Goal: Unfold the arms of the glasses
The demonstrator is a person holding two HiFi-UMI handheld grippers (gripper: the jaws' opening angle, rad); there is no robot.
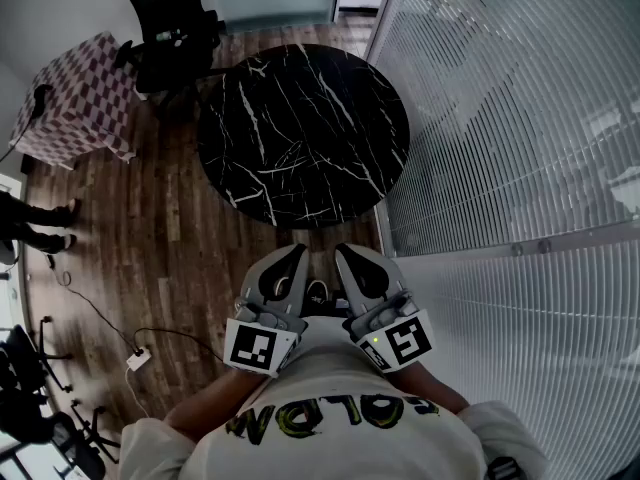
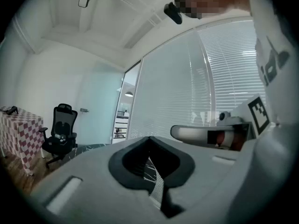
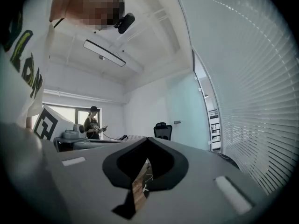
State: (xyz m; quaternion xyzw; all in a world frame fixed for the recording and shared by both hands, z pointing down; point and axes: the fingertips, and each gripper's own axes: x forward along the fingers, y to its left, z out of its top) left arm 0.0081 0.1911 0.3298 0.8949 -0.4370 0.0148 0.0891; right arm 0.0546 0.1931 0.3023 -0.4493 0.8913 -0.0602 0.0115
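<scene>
The left claw [image 1: 288, 265] and the right claw [image 1: 352, 261], both fully closed with nothing in them, sit side by side near the person's chest, short of the round black marble desk [image 1: 300, 128]; no view shows the glasses.

A: The bench [image 1: 300, 133] ahead of the left tool [image 1: 292, 258]?
B: Black marble look, white veins, glossy.
A: That tool and the right tool [image 1: 348, 258]?
B: Smooth matt grey plastic. Floor [image 1: 170, 238] beneath them: dark wood planks.
</scene>
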